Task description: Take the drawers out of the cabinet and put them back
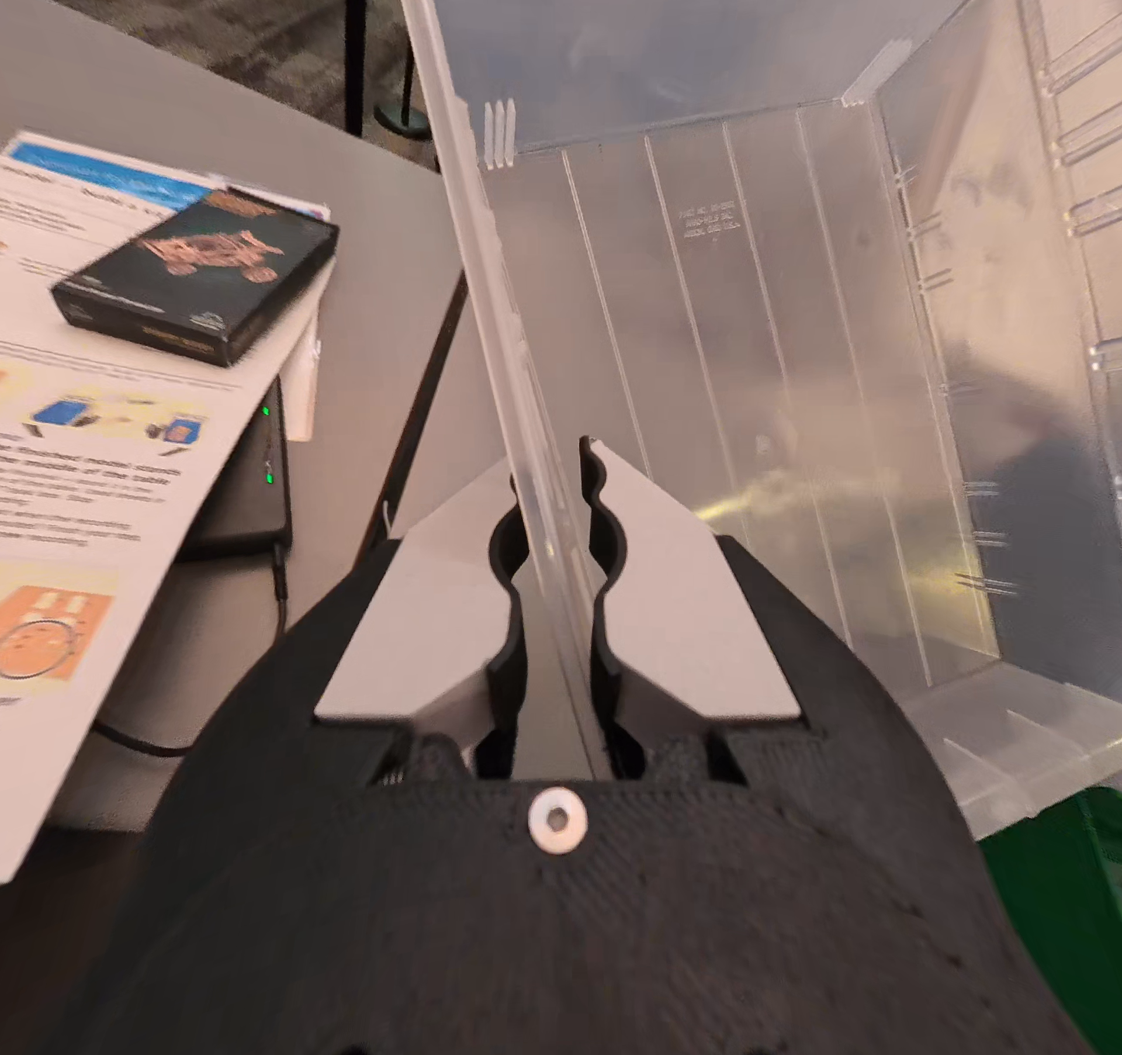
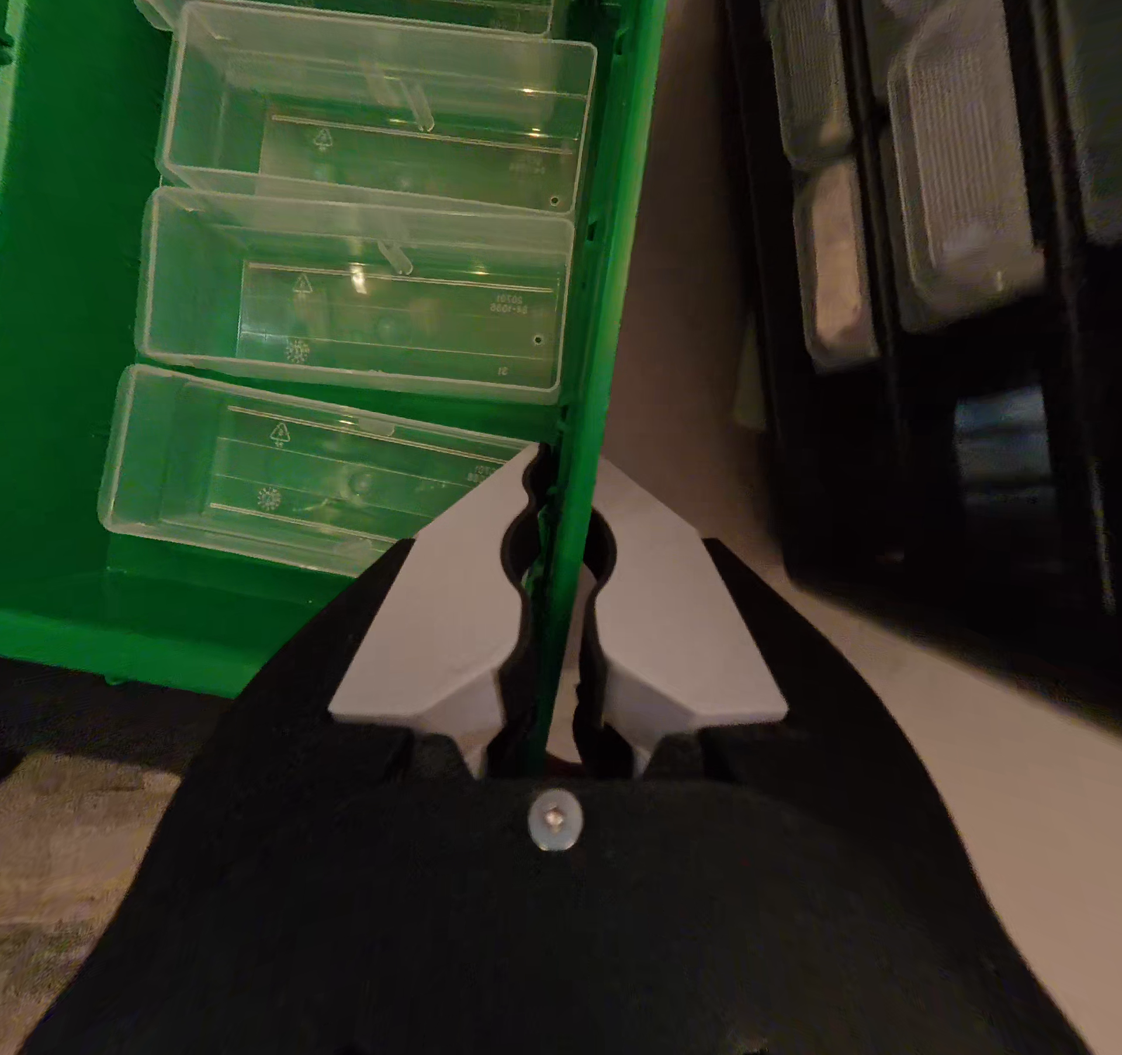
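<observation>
In the left wrist view my left gripper (image 1: 549, 467) is shut on the thin side wall of a large clear plastic drawer (image 1: 759, 358). The drawer is held up and I look into its ribbed empty inside. A bit of the green cabinet (image 1: 1068, 880) shows below it at the lower right. In the right wrist view my right gripper (image 2: 567, 467) is shut on the right side wall of the green cabinet (image 2: 607, 236). Several small clear drawers (image 2: 376, 121) sit in the cabinet, each pulled partly out and empty.
On the grey table (image 1: 121, 84) to the left lie printed sheets (image 1: 109, 479), a black box (image 1: 194, 279) and a dark device with green lights (image 1: 267, 467). To the right of the cabinet stands a black rack with clear bins (image 2: 947, 175).
</observation>
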Demonstrator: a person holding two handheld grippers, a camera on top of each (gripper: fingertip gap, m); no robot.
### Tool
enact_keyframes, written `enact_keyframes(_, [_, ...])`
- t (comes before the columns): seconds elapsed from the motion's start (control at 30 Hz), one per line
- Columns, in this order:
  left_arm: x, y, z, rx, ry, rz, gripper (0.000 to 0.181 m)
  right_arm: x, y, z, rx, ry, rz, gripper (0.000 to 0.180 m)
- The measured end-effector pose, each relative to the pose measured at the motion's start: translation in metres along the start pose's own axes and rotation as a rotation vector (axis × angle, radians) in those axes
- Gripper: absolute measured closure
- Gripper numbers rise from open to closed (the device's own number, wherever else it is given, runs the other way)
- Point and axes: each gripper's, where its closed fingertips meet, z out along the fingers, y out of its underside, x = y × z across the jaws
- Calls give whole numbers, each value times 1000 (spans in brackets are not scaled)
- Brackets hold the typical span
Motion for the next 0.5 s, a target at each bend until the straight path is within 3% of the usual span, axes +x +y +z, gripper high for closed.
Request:
enact_keyframes(0.03, [-2,-6,-6,18,-1,-6,169,-2,-11,7,2,8,10,176])
enact_keyframes(0.27, [-6,-54,-48,163,34,-46,169,-8,-78,51,27,70,109,176])
enact_keyframes(0.4, [-6,-67,-62,204,59,-61,169,-2,-111,72,69,144,286,176])
enact_keyframes(0.5, [-6,-69,-66,213,66,-69,169,3,-134,80,113,220,276,167])
